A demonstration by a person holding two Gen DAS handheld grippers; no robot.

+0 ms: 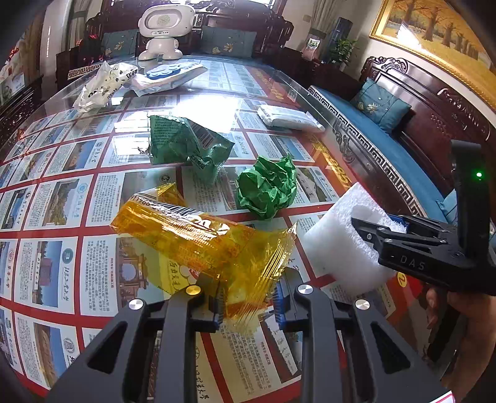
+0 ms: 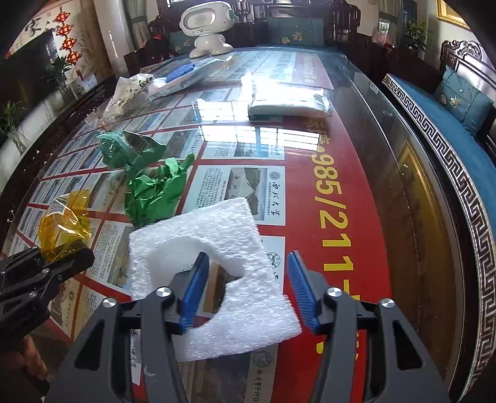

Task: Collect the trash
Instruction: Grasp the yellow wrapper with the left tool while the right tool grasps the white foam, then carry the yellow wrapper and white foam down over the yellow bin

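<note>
Trash remains scattered on the worktop (image 2: 356, 130): left gripper (image 1: 248, 305) clamps the yellow wrapper (image 1: 198, 229); right gripper (image 2: 245, 291), half-open, straddles the white foam piece (image 2: 217, 248). Green wrapper (image 1: 186, 145) and green paper ball (image 1: 266, 186) lie uncollected farther off.

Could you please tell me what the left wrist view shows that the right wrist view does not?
Only the left wrist view shows the gold-framed painting and the barcode on the green wrapper. Only the right wrist view shows the red knot hanging on the wall and the cutout in the white foam. Both show the yellow wrapper, shut in the left hand-held gripper, the green paper ball and the white robot toy.
</note>
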